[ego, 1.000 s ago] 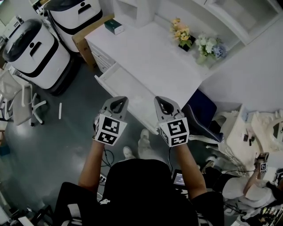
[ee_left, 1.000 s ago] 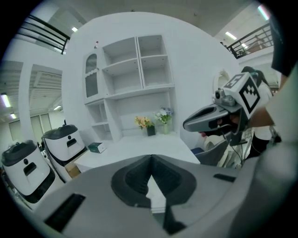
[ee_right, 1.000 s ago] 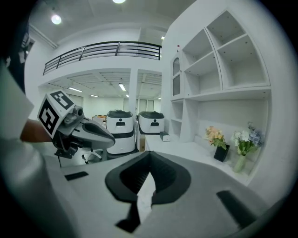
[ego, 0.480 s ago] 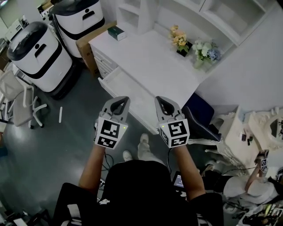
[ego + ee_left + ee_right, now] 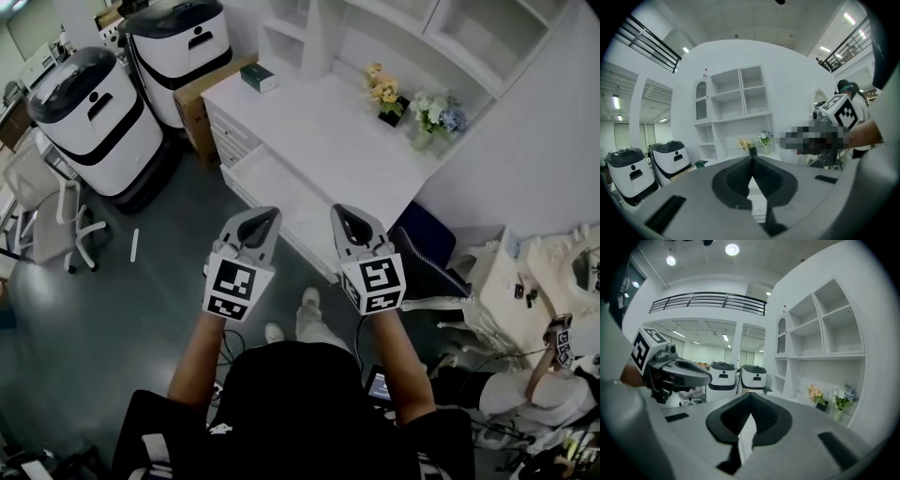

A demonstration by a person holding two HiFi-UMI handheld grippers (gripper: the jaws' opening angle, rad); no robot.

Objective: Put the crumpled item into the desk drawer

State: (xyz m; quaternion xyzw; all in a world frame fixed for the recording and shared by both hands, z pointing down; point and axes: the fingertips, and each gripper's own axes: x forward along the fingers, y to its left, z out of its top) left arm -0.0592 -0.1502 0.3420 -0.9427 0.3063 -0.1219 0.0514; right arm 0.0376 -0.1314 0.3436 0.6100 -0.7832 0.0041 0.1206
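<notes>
The white desk [image 5: 328,141] stands ahead, and its drawer [image 5: 272,187] is pulled out toward me and looks bare inside. No crumpled item shows in any view. My left gripper [image 5: 260,218] is held in the air short of the drawer's front, jaws shut with nothing between them; it also shows shut in its own view [image 5: 751,157]. My right gripper [image 5: 346,217] hangs beside it, level with it, over the desk's near edge. Its jaws meet at the tips [image 5: 751,394] and hold nothing.
Two flower pots [image 5: 384,89] [image 5: 436,112] and a green box [image 5: 258,77] sit on the desk. Two white-and-black machines [image 5: 89,117] [image 5: 183,47] and a cardboard box [image 5: 211,89] stand left. A white chair [image 5: 47,211] is far left, a blue chair [image 5: 422,248] right, and a person [image 5: 553,375] at lower right.
The head view has drifted, so the desk and drawer sit slightly higher and to the right. Both grippers stay side by side, shut, almost where they were.
</notes>
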